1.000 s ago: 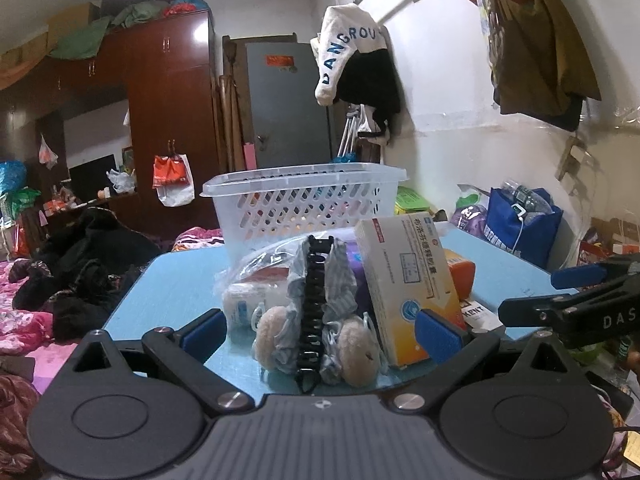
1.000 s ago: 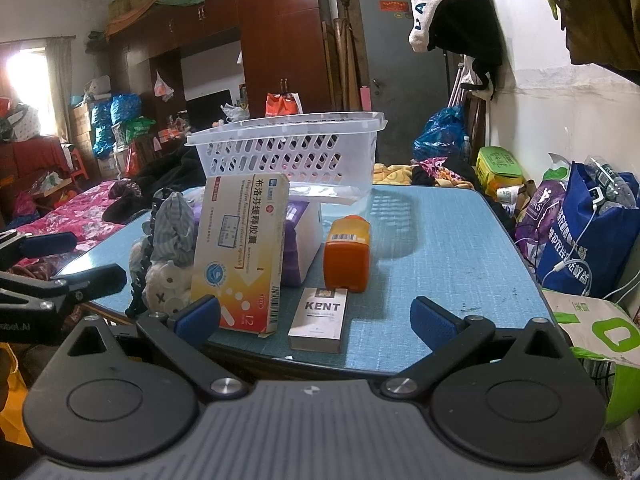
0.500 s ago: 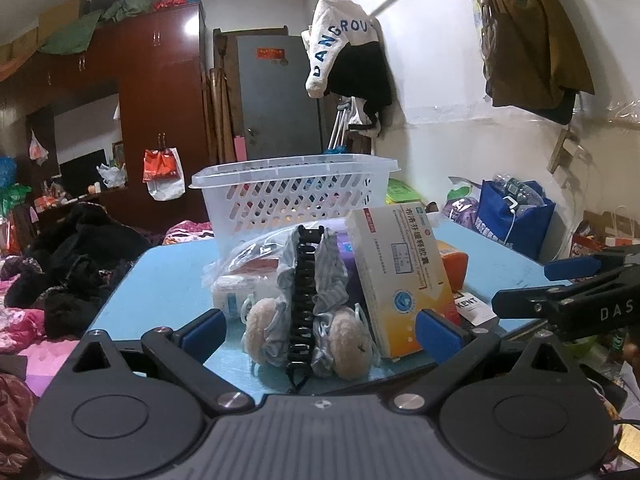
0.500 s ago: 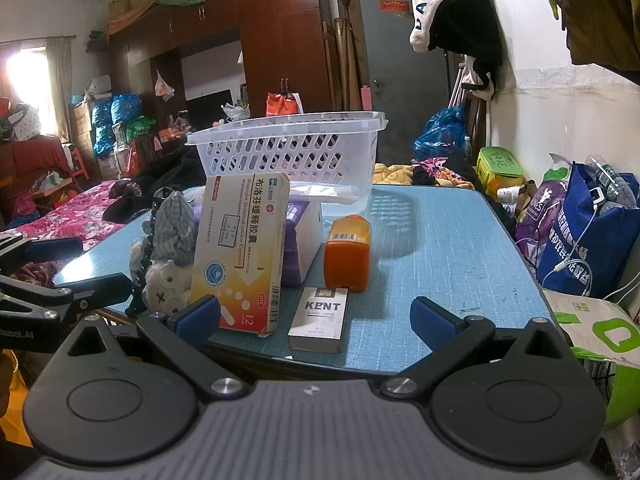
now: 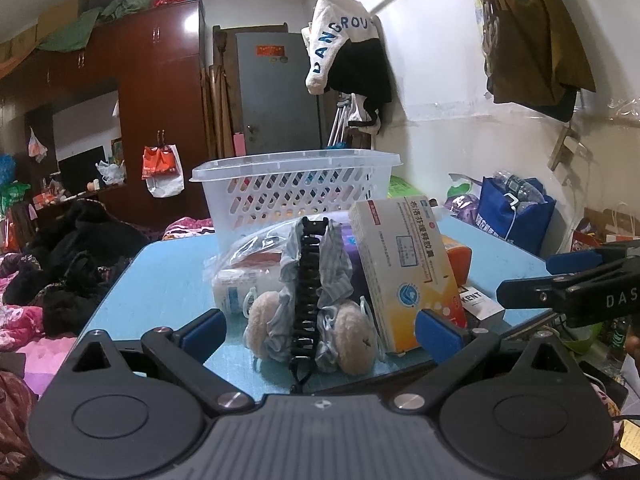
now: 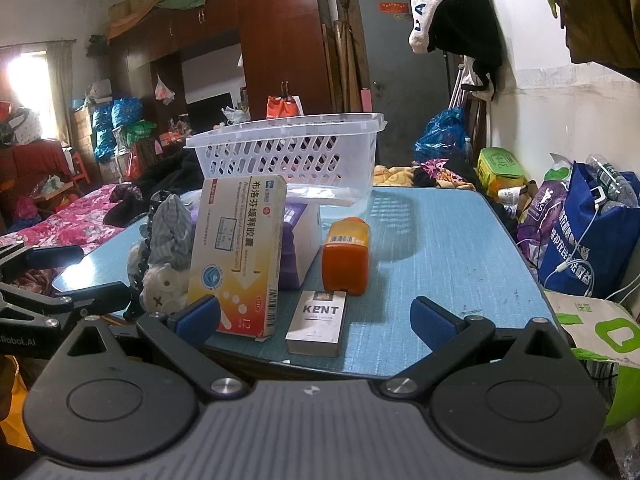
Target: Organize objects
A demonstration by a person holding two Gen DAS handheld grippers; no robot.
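Note:
A white slotted basket [image 5: 296,188] [image 6: 288,156] stands at the back of the blue table [image 6: 440,248]. In front of it are a black hair claw with striped cloth and plush balls [image 5: 310,292] [image 6: 160,248], an upright medicine box [image 5: 408,272] [image 6: 240,256], a purple-white pack [image 6: 298,236], an orange bottle [image 6: 346,256] and a KENT pack [image 6: 318,322]. My left gripper [image 5: 320,330] is open at the table's near edge, before the hair claw. My right gripper [image 6: 316,320] is open at the near edge, around the KENT pack's front.
A clear bag with a white tube [image 5: 244,272] lies left of the hair claw. Bags [image 6: 592,232] sit on the floor right of the table. A bed with clothes [image 5: 52,264] is to the left. A wall with hanging clothes [image 5: 348,56] is on the right.
The left gripper has edged a little closer to the hair claw and tilted slightly. The right gripper has barely moved. Both stay open.

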